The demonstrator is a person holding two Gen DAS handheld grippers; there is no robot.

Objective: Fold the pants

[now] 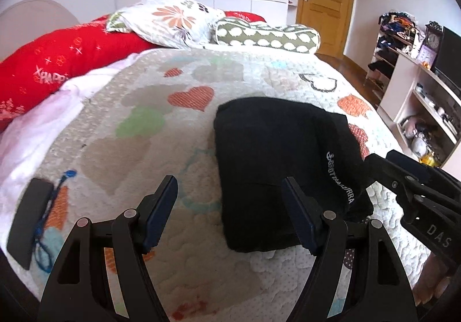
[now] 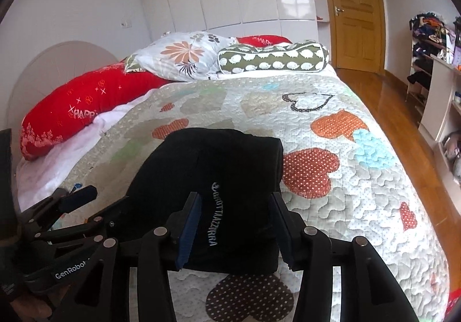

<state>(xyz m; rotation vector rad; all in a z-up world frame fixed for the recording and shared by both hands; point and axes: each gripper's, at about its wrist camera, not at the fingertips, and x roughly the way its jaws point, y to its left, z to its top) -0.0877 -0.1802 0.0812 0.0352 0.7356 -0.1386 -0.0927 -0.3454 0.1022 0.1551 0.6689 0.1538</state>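
Observation:
The black pants [image 1: 276,166] lie folded into a compact bundle with white lettering on the heart-patterned quilt [image 1: 161,132]; they also show in the right wrist view [image 2: 219,178]. My left gripper [image 1: 230,215] is open and empty, its right finger over the bundle's near left corner. My right gripper [image 2: 234,229] is open, its fingers either side of the bundle's near edge, not pinching it. The right gripper also shows in the left wrist view [image 1: 409,181], and the left gripper in the right wrist view [image 2: 80,201].
A black device with a blue cord [image 1: 28,218] lies on the quilt at the near left. A red bolster [image 2: 86,109], a floral pillow [image 2: 184,57] and a green pillow [image 2: 273,58] sit at the head. Shelves [image 1: 426,103] and wooden floor [image 2: 383,97] lie right of the bed.

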